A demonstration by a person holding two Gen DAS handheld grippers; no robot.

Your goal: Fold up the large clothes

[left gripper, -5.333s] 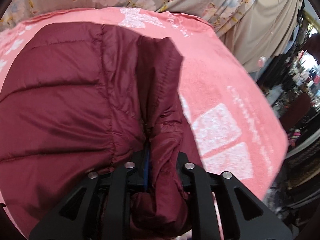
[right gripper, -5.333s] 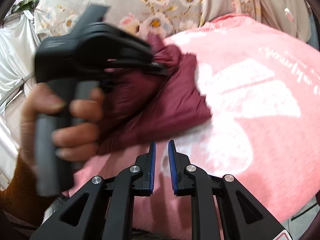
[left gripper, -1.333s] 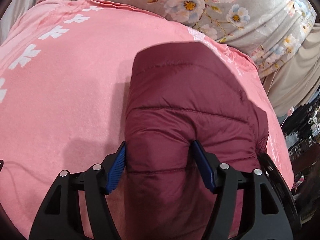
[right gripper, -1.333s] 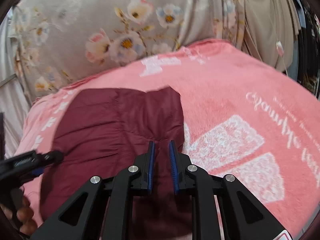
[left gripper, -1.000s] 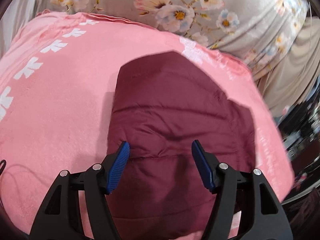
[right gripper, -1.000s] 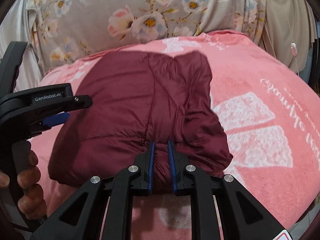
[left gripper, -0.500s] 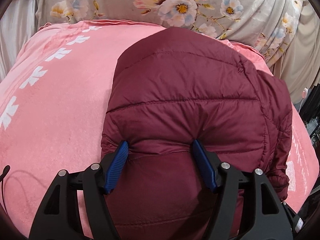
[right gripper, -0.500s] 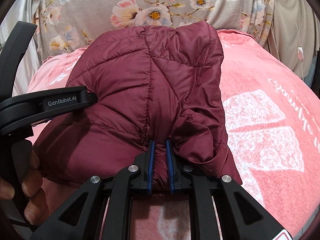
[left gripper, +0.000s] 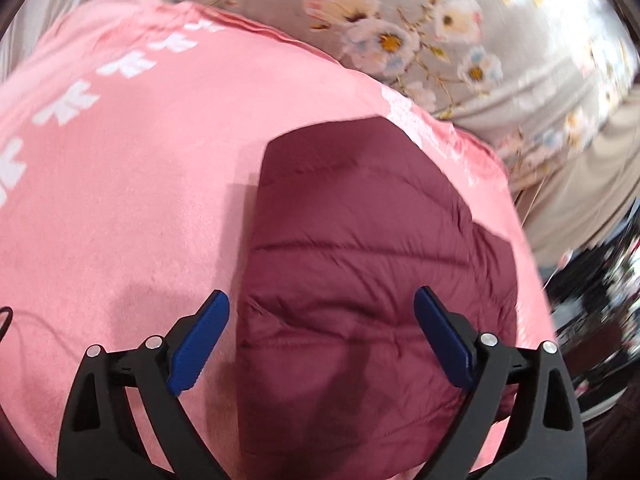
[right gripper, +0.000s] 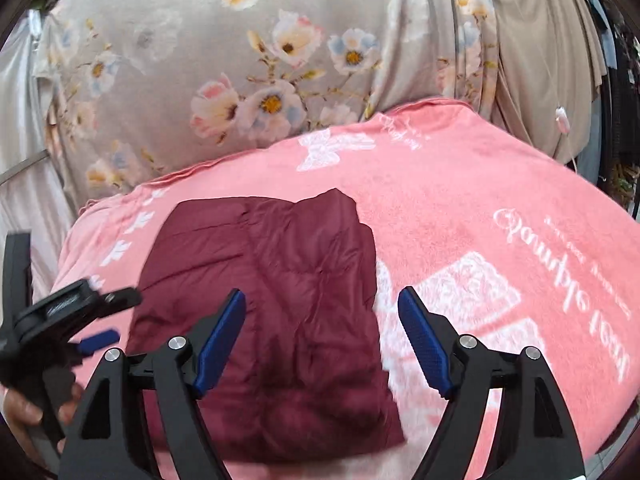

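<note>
A dark red quilted puffer jacket [left gripper: 360, 264] lies folded into a compact block on a pink blanket [left gripper: 120, 168]; it also shows in the right wrist view [right gripper: 276, 280]. My left gripper [left gripper: 320, 340] is open and empty, its blue pads above the jacket's near end. My right gripper [right gripper: 322, 336] is open and empty above the jacket's near right part. The left gripper also shows at the left edge of the right wrist view [right gripper: 60, 316], held in a hand.
The pink blanket [right gripper: 500, 208] with white prints covers the whole surface. A grey floral curtain [right gripper: 260, 60] hangs behind it, and a beige curtain [right gripper: 532, 52] at the back right. Dark clutter [left gripper: 600, 280] lies past the blanket's right edge.
Both grippers have let go of the jacket and pulled up and back. The jacket, lifted half a second ago, now lies flat on the blanket. The right gripper went from shut to open.
</note>
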